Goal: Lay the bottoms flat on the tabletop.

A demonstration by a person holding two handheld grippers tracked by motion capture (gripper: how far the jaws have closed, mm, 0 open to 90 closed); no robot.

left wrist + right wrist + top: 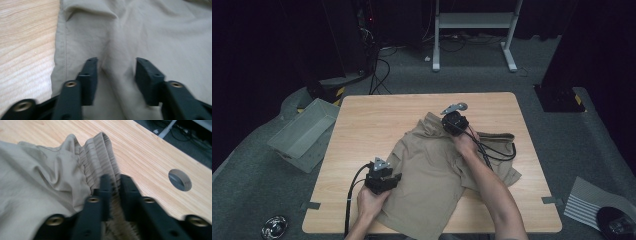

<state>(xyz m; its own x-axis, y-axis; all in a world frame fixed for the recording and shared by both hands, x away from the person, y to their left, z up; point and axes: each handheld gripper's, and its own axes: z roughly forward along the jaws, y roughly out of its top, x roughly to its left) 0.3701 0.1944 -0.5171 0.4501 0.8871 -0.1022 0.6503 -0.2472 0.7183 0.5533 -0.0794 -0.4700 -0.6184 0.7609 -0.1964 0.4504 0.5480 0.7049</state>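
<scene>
Tan shorts (439,170) lie crumpled on the wooden table (362,115), spread from the centre of the high view down to the lower middle edge. Their long axis runs diagonally, from the ribbed waistband (100,157) at upper centre down to the leg hems at the near edge.

The right gripper (455,121) sits at the top end of the cloth, upper centre of the high view. In the right gripper view its jaws stand close together with the ribbed waistband pinched between them; the pads press the elastic, so it is gripping that band. The band runs away from the jaws toward the top of that frame, with bare table and a round hole (180,179) to the right.

The left gripper (382,179) is at lower left of the high view, on the left edge of the shorts. In the left gripper view its jaws stand apart, a soft ridge of cloth (117,50) rising between them but not clearly pinched; I read it as not clamped. The hemmed edge (65,50) lies just left of the jaws.

The waistband end is the right hand's; the leg side is nearer the left.

One grey bin (304,131) stands on the floor at left, off the table; nothing shows inside it.
</scene>
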